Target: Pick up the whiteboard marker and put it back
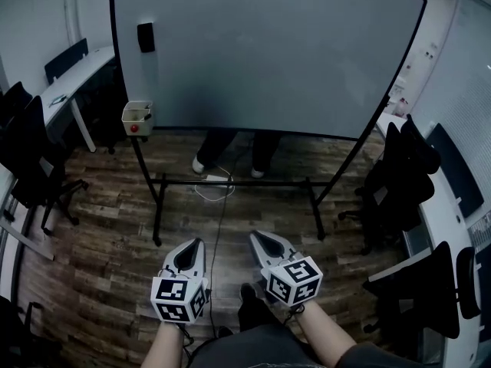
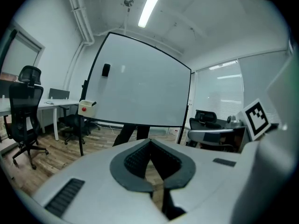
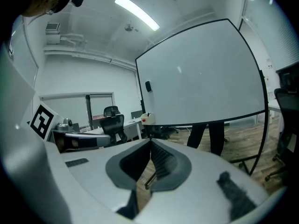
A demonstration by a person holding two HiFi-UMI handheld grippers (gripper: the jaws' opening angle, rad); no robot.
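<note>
Past the closed right claw (image 3: 150, 142), whiteboard (image 3: 205, 73) hides a person (image 3: 216, 136) above the legs.

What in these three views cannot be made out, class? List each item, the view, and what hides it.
1. Whiteboard marker: in the head view, the small white box with a red dot is too small to show its contents.
2. Person behind the large white whiteboard: the board hides all but dark-trousered legs in every view.
3. Small black rectangular block on the board: too small to identify.
</note>
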